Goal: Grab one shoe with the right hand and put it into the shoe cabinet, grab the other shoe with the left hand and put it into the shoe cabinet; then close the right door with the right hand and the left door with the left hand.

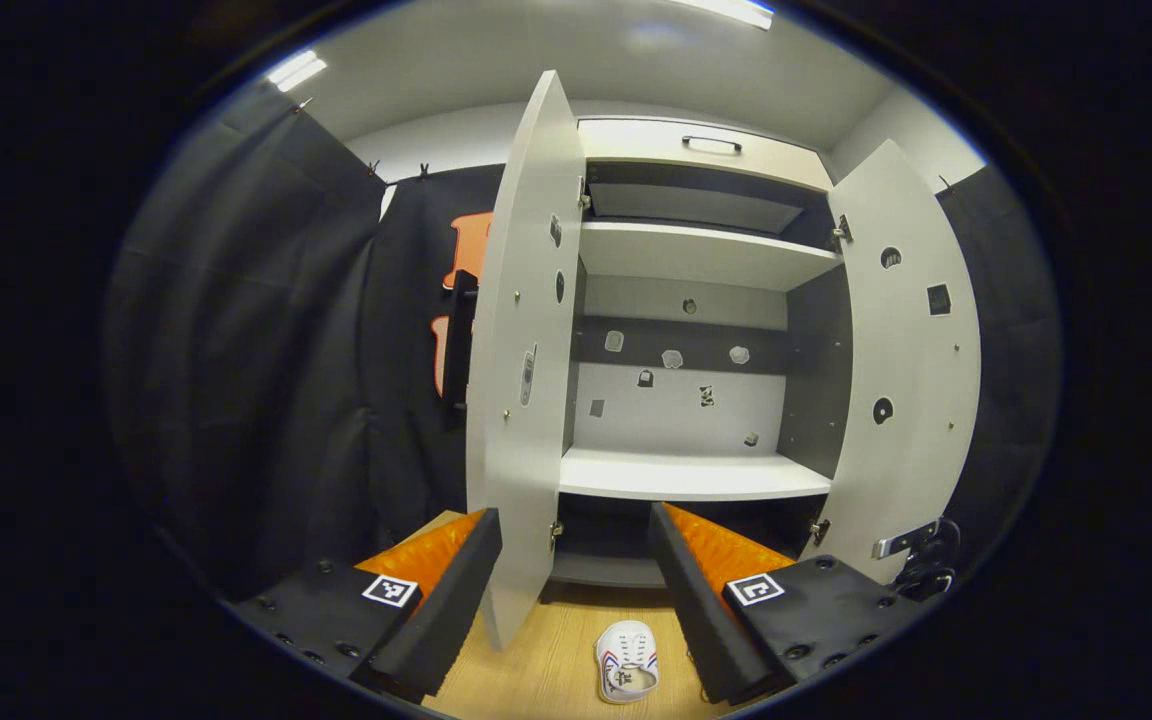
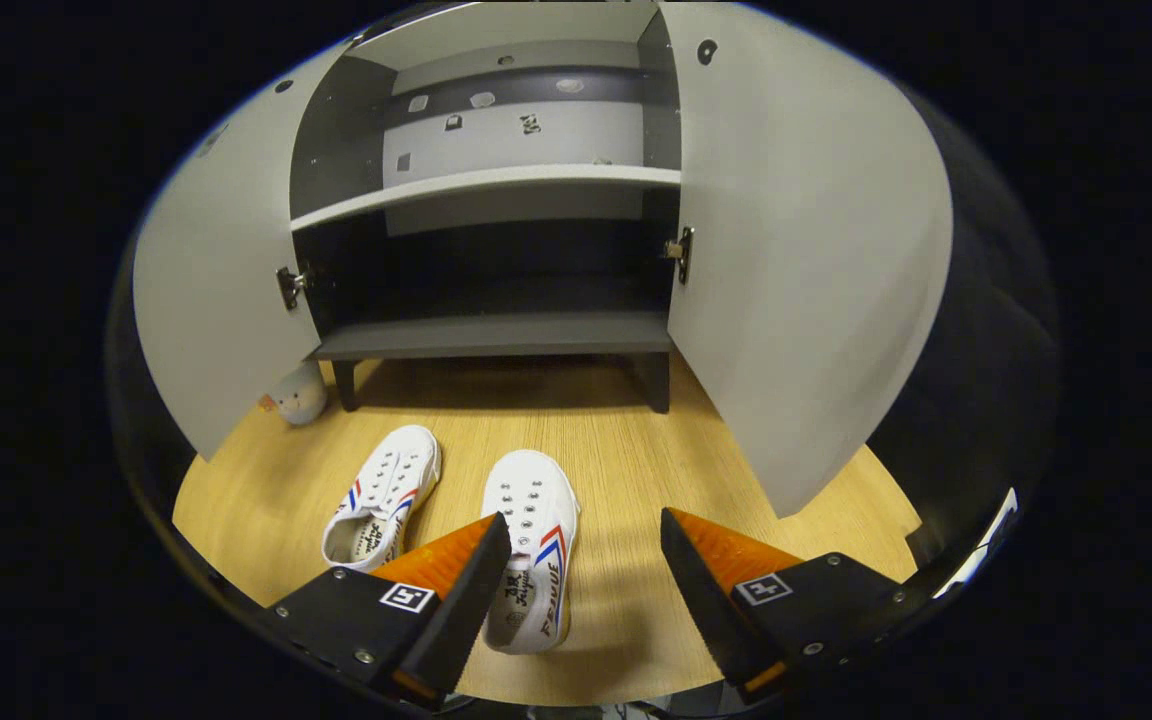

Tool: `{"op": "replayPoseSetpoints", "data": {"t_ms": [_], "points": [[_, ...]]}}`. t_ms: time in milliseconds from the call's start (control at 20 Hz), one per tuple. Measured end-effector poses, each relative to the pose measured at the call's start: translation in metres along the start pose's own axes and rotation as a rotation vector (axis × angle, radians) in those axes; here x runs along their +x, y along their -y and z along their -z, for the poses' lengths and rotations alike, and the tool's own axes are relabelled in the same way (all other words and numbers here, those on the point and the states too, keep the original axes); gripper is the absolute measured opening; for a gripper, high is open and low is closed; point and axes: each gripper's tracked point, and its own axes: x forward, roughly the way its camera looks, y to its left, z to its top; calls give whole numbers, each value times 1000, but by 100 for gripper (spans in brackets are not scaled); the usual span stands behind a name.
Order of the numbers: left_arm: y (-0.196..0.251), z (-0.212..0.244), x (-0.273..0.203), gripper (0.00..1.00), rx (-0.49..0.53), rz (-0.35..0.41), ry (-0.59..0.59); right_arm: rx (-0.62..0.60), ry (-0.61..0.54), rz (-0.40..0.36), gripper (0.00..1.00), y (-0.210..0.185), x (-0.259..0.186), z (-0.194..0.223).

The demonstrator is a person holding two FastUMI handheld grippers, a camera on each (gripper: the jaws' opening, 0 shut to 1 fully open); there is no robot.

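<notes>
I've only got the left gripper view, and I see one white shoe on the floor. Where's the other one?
Observer: In the right gripper view, two white shoes lie side by side: the left shoe and the right shoe.
Operator: Is the right gripper holding one?
Observer: No. The right gripper is open, above the right shoe.
Operator: Anything on the cabinet's lowest shelf?
Observer: The bottom shelf looks bare.
Operator: Anything else on the floor?
Observer: A small pale round object beside the left door.
</notes>
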Motion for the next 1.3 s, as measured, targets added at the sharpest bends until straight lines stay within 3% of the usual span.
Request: {"op": "replayPoseSetpoints", "data": {"t_ms": [350, 550, 650, 700, 900, 950, 1300], "points": [[-22, 4, -4, 96, -5, -35, -10, 27, -192, -27, 84, -9, 48, 63], [-26, 1, -3, 96, 8, -43, -6, 60, -233, -57, 75, -19, 55, 74], [-25, 1, -5, 94, 2, -36, -5, 86, -248, -85, 62, -26, 57, 78], [-24, 1, -5, 96, 1, -32, -6, 98, -255, -89, 49, -29, 57, 79], [-23, -3, -4, 96, 5, -24, -1, 69, -251, -25, 8, -19, 57, 74], [-24, -4, -3, 96, 7, -24, 1, 84, -251, -22, 4, -19, 55, 69], [-23, -2, 0, 94, -15, -10, 2, 70, -161, -30, 2, -16, 18, 1]]}}
